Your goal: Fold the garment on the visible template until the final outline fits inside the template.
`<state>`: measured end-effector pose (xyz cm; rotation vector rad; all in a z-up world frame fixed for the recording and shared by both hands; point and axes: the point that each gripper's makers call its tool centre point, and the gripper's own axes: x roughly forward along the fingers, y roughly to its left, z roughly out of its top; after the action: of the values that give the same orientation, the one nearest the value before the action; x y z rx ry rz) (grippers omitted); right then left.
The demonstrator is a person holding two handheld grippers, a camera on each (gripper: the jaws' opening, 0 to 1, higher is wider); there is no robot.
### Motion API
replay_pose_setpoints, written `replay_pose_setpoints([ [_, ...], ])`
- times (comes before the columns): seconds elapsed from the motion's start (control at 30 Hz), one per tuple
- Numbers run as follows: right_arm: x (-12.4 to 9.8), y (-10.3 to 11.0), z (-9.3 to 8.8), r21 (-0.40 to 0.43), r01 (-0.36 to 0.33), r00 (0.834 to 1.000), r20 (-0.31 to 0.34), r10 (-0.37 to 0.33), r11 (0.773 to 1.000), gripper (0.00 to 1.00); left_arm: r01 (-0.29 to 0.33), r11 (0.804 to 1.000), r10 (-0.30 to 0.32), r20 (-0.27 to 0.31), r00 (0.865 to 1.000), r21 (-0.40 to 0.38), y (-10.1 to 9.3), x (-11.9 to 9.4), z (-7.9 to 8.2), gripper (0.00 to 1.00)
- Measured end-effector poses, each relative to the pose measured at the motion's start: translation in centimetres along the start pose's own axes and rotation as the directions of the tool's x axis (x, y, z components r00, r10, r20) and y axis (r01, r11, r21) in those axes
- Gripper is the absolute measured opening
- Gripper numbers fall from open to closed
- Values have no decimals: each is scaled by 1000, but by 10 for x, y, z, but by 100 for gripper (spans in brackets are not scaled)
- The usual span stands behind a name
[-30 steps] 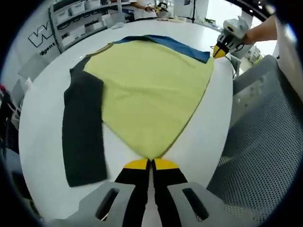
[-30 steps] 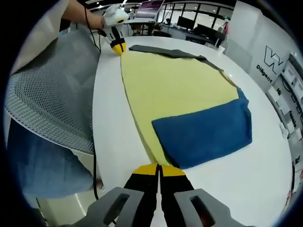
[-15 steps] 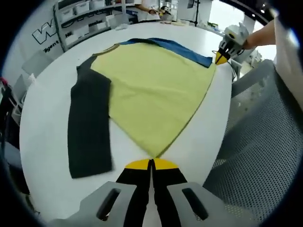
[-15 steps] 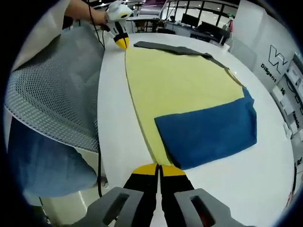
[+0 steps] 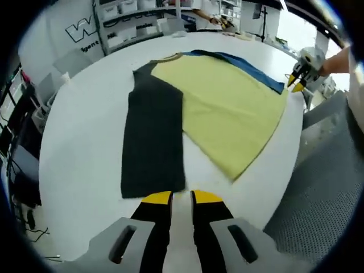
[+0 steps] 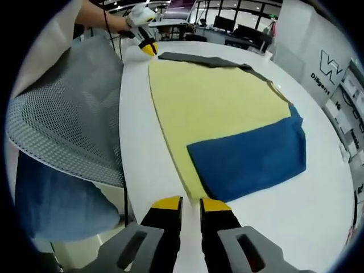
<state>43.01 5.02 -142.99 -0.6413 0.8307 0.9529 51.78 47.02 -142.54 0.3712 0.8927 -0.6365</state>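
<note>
A short-sleeved shirt lies flat on the round white table (image 5: 79,148). It has a yellow body (image 5: 227,108), a dark grey sleeve (image 5: 152,136) and a blue sleeve (image 5: 250,63). My left gripper (image 5: 181,199) stands open just short of the grey sleeve's end, with nothing between its jaws. In the right gripper view the yellow body (image 6: 210,102) runs away from me and the blue sleeve (image 6: 250,159) lies folded over it. My right gripper (image 6: 191,205) is open just off the yellow hem corner. The grey sleeve (image 6: 205,60) lies at the far end, near the left gripper (image 6: 145,45).
A grey mesh chair (image 6: 68,114) stands against the table edge between the two grippers, also in the left gripper view as the chair (image 5: 318,187). A person's blue-clad leg (image 6: 57,193) is beside it. Shelves with boxes (image 5: 131,28) and desks with monitors (image 6: 239,34) stand beyond the table.
Both grippers were shut on the yellow hem corners and have let go and opened. The left gripper's view has swung towards the grey sleeve. The shirt lies as before.
</note>
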Motion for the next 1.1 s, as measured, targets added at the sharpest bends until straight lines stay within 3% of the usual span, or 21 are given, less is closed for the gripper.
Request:
replay_pose_setpoints([
  [0.23, 0, -3, 15, 10, 4, 999, 35, -4, 1000, 10, -58, 995, 59, 17, 998, -80, 33, 0, 7, 16],
  [0.57, 5, -9, 30, 30, 9, 997, 70, -11, 1000, 14, -90, 976, 94, 11, 995, -197, 56, 5, 1, 17],
  [0.87, 8, -14, 44, 86, 10, 994, 108, -19, 996, 18, -88, 955, 96, 15, 995, -282, 59, 11, 1, 20],
  [1.1, 9, -16, 49, 89, 10, 993, 115, -21, 996, 18, -92, 937, 100, 4, 995, -338, 61, 14, -6, 12],
])
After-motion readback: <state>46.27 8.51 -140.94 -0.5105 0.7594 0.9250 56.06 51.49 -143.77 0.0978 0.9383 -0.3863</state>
